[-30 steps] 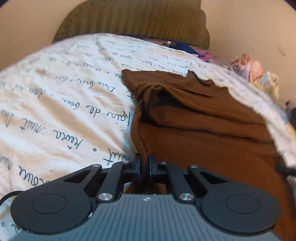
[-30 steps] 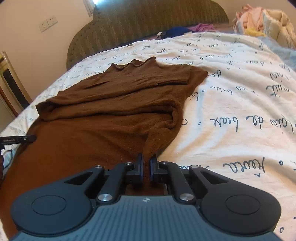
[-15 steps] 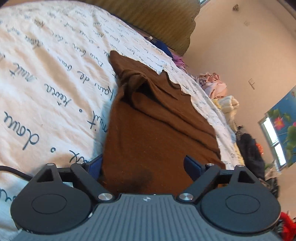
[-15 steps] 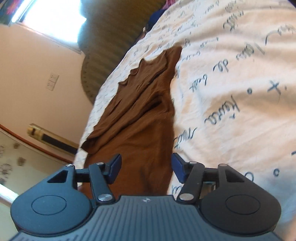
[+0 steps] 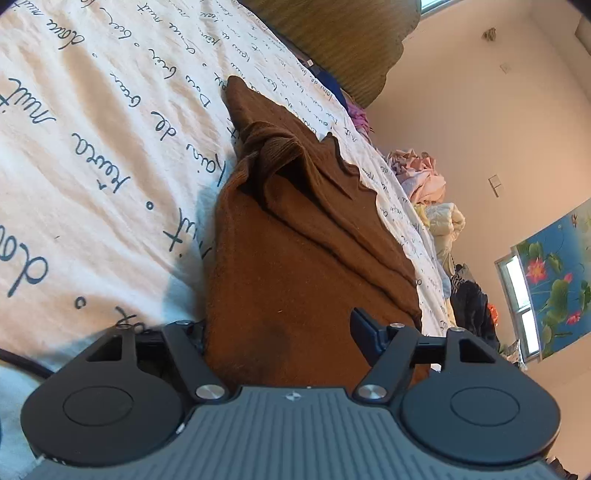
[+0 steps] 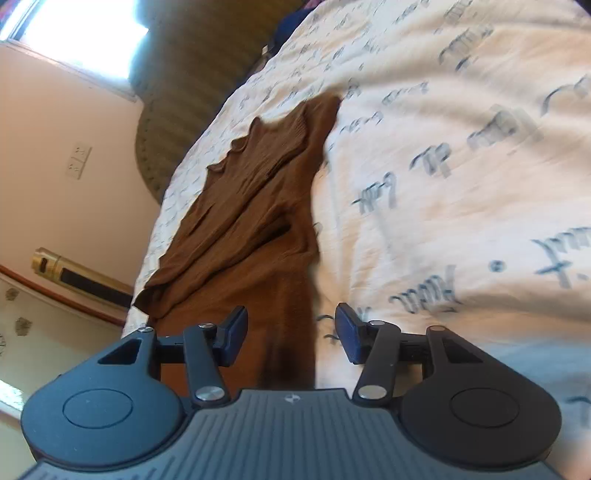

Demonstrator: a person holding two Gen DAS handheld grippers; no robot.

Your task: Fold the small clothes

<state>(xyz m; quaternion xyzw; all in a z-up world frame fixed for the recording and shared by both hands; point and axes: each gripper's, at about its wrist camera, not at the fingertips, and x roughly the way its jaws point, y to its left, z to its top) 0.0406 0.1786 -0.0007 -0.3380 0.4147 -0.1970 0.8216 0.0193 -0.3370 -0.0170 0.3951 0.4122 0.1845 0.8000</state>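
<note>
A brown knit top [image 5: 295,266] lies on the bed, its sleeves folded in over the body. It also shows in the right wrist view [image 6: 251,221]. My left gripper [image 5: 280,332] is open and tilted, its jaws wide apart over the near left edge of the top; the left finger is partly hidden behind the cloth. My right gripper [image 6: 291,328] is open, its jaws either side of the top's near right edge. Neither grips the cloth.
The bed has a white sheet with dark script [image 5: 92,147] and an olive headboard [image 5: 343,40]. A pile of pale clothes [image 5: 424,177] lies at the far side. A wall socket [image 6: 78,162] and a window [image 6: 81,33] are behind.
One second ago both grippers were shut on the top's near edge. Both have opened and let it go, and both have rolled to a tilt.
</note>
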